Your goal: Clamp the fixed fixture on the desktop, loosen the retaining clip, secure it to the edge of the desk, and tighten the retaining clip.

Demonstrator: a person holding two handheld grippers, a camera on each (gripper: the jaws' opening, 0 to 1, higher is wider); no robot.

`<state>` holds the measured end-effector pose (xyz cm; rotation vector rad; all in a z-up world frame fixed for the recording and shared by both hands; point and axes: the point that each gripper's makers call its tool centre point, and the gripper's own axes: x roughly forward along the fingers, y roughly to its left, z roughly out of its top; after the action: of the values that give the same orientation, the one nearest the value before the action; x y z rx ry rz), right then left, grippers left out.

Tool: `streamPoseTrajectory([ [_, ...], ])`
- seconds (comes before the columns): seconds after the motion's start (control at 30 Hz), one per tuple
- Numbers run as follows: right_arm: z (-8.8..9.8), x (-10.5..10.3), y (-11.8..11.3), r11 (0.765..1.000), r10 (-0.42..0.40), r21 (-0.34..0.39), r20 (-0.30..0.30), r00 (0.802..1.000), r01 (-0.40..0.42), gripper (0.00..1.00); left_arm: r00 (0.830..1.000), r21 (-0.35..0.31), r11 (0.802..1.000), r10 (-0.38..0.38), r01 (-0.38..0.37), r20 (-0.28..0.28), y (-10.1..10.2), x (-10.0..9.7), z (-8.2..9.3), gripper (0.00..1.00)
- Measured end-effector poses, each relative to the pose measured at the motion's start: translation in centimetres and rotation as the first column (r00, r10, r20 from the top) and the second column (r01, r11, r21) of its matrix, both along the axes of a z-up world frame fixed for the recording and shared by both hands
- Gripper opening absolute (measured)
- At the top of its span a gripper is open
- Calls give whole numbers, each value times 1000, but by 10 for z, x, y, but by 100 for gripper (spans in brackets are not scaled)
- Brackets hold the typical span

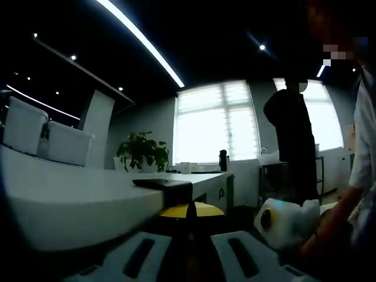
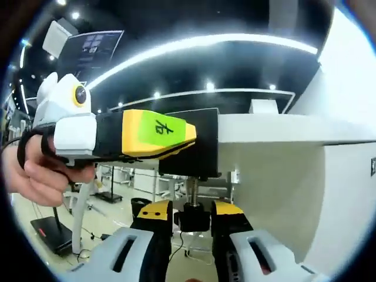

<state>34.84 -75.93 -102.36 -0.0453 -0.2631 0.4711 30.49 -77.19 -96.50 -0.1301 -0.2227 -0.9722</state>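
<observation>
Left tongs (image 2: 176, 138) pin black C-clamp fixture (image 2: 197, 147) on white tabletop (image 2: 276, 129) edge (steadying it); right tongs (image 2: 192, 220) grip its screw knob (image 2: 192, 220) underneath to tighten.

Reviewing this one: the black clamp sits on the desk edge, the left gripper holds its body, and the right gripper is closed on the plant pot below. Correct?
Not quite. In the right gripper view, the right gripper is closed on the clamp's screw knob below the desk edge, not a plant pot. The black clamp does sit on the edge, with the left gripper holding its body.
</observation>
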Motion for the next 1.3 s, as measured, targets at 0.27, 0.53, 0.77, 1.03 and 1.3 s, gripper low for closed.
streamPoseTrajectory([
  [0.27,-2,2,-1,999,0,-44,6,1000,0,23,1000,-43,999,-6,6,-3,7,-1,10,2],
  [0.53,-4,2,5,961,237,-146,4,971,-234,22,1000,-23,1000,2,-2,12,6,0,11,2],
  [0.77,-4,7,11,866,467,-183,-41,883,-466,21,1000,-27,1000,3,-3,13,5,1,10,2],
  [1.03,-4,9,16,797,566,-201,-83,820,-570,21,1000,-32,999,1,-1,15,6,1,10,2],
  [1.3,-6,-1,17,782,570,-229,-116,814,-580,26,1000,-22,1000,-2,3,17,6,0,9,2],
])
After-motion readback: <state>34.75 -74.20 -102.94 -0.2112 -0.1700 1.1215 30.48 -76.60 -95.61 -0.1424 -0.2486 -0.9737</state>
